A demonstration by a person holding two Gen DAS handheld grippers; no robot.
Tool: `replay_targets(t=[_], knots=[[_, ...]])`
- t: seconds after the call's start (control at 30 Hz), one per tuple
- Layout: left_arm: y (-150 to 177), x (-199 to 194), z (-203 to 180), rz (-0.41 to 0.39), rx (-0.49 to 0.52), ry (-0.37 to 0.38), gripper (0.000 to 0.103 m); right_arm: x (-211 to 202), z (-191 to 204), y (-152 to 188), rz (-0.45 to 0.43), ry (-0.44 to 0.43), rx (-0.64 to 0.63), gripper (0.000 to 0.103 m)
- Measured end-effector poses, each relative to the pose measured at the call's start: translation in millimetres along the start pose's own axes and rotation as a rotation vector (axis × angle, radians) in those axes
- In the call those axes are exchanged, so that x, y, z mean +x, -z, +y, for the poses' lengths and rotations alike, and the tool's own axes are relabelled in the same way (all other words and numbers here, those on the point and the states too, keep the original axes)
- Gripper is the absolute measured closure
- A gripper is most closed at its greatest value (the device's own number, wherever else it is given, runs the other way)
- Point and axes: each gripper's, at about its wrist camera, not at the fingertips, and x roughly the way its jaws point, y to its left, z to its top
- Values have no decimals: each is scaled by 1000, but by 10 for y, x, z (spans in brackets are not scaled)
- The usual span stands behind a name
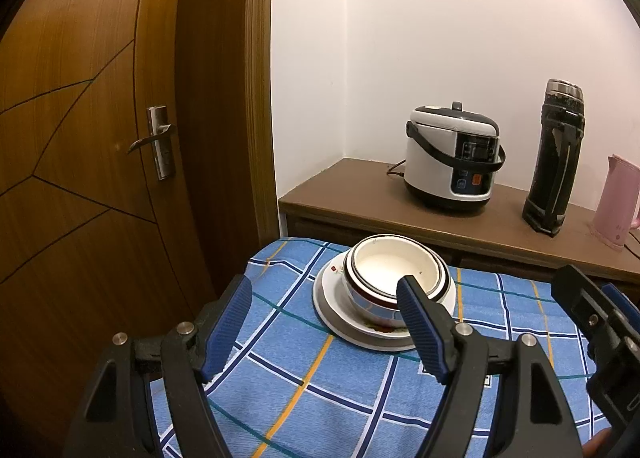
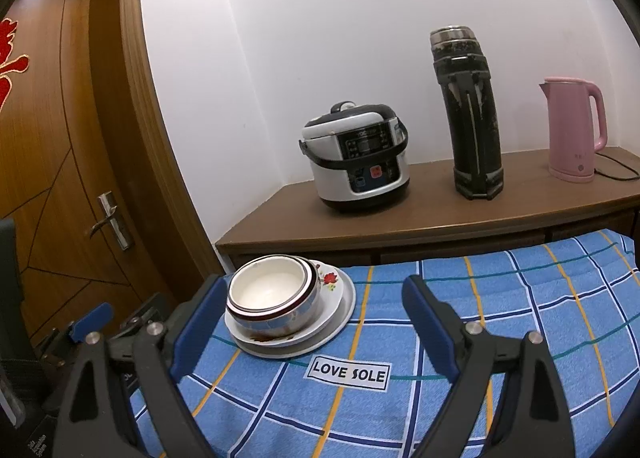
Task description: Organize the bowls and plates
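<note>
Nested white bowls [image 1: 394, 266] with dark rims sit on stacked white flowered plates [image 1: 332, 302] at the far left part of a blue checked cloth [image 1: 320, 390]. My left gripper [image 1: 326, 290] is open and empty, just in front of the stack; its right finger overlaps the bowls' near rim in the view. In the right wrist view the bowls [image 2: 268, 290] and plates [image 2: 340, 298] lie left of centre. My right gripper [image 2: 314, 292] is open and empty, its left finger beside the stack. The right gripper also shows at the right edge of the left wrist view [image 1: 596, 306].
A brown cabinet [image 2: 440, 218] behind the cloth carries a white rice cooker [image 2: 360, 162], a tall black flask [image 2: 472, 118] and a pink kettle [image 2: 572, 130]. A wooden door [image 1: 100, 138] with a metal handle stands to the left.
</note>
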Motion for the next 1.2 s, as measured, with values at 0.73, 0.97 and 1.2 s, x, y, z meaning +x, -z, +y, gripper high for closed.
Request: replay_targets(t=[0.73, 0.97, 1.2], knots=[[-36, -12, 16, -17, 26, -41, 26, -40, -23, -5, -13, 11, 6, 9], [-43, -16, 6, -21, 33, -62, 26, -69, -34, -12, -21, 14, 9, 9], [-49, -19, 13, -17, 20, -41, 26, -77, -34, -18, -23, 12, 9, 9]])
